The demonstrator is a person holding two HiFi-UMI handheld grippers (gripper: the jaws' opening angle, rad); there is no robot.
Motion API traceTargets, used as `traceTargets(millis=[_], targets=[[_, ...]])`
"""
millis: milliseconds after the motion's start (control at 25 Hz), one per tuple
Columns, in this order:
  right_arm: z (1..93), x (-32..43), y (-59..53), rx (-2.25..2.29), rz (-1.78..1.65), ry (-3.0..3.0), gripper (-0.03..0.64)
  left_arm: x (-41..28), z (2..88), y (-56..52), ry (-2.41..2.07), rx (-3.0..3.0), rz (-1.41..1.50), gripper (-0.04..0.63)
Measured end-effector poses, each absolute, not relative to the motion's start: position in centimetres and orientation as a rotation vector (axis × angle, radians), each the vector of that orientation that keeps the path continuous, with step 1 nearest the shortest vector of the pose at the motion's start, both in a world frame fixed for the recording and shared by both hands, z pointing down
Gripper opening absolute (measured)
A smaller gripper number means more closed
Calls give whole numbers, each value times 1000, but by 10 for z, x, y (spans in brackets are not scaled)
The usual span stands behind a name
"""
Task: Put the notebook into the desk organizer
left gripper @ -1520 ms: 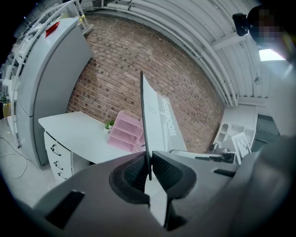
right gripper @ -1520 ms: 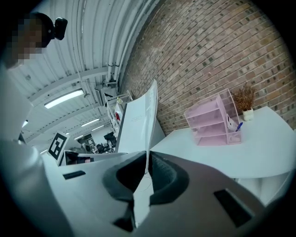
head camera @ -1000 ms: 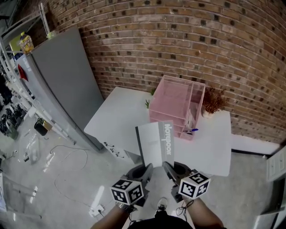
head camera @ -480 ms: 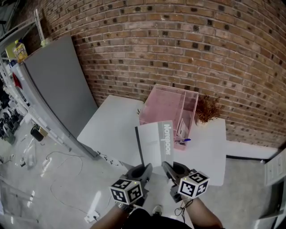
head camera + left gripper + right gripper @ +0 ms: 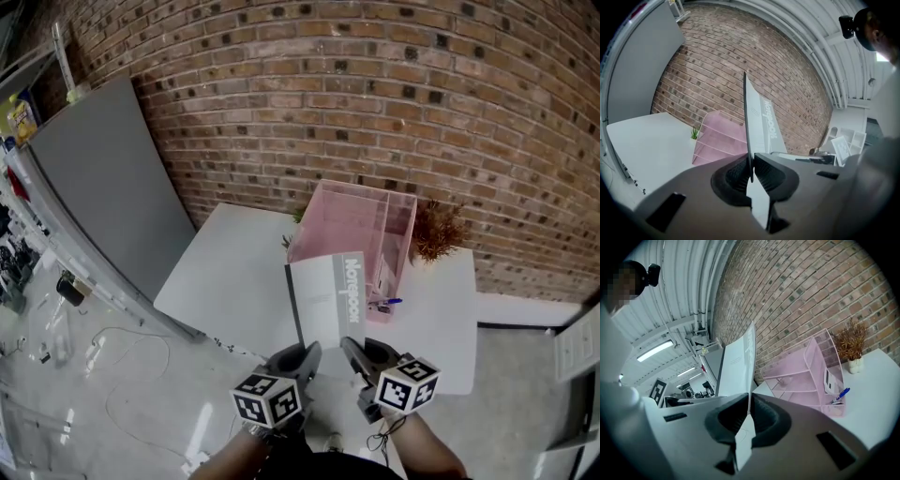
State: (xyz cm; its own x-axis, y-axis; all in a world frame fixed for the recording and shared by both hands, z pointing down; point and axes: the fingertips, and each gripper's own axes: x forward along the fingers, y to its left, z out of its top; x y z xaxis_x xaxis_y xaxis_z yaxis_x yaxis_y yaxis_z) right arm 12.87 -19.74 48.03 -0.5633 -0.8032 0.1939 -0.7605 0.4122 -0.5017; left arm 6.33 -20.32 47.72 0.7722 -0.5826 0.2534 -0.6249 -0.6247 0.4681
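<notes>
A grey and white notebook point(image 5: 328, 300) is held up in front of me, above the near part of the white table point(image 5: 225, 272). My left gripper point(image 5: 307, 353) is shut on its lower left corner and my right gripper point(image 5: 349, 351) is shut on its lower right corner. In the left gripper view the notebook point(image 5: 757, 124) stands edge-on between the pads; in the right gripper view the notebook point(image 5: 738, 364) does the same. The pink mesh desk organizer point(image 5: 352, 230) stands on the table just beyond the notebook, its compartments open towards me, seen as the organizer point(image 5: 806, 376) ahead of the right gripper.
A blue pen point(image 5: 386, 303) and a small card lie in the organizer's right slot. A dried plant in a small vase point(image 5: 434, 230) stands right of it, a tiny green plant point(image 5: 288, 241) left of it. A brick wall point(image 5: 375, 103) backs the table; a grey panel point(image 5: 103, 187) leans at left.
The view has shifted: table and organizer sit lower and nearer the notebook's top edge than a second ago. Both grippers keep the same hold on the notebook.
</notes>
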Motion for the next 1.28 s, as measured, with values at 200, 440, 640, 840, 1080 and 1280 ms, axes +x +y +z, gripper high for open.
traceTargets(millis=[200,440,640,840,1080,1280], targets=[[481,130,-230,-1483,-857,2523,14,65,481,-240,-857,2453,142,23],[485,133,-267,-1550,-863,2445,14,69,487,-283,-806,2493,209,37],[488,141,-291,-1590,-891,2353,13,77,490,-312,-731,2521,237,41],[491,144,-311,-1618,-915,2270,12,79,495,-338,-681,2536,267,54],[492,144,-327,-1654,-924,2217,12,75,505,-364,-705,2554,304,114],[489,148,-337,-1702,-924,2167,12,66,514,-374,-699,2542,319,123]])
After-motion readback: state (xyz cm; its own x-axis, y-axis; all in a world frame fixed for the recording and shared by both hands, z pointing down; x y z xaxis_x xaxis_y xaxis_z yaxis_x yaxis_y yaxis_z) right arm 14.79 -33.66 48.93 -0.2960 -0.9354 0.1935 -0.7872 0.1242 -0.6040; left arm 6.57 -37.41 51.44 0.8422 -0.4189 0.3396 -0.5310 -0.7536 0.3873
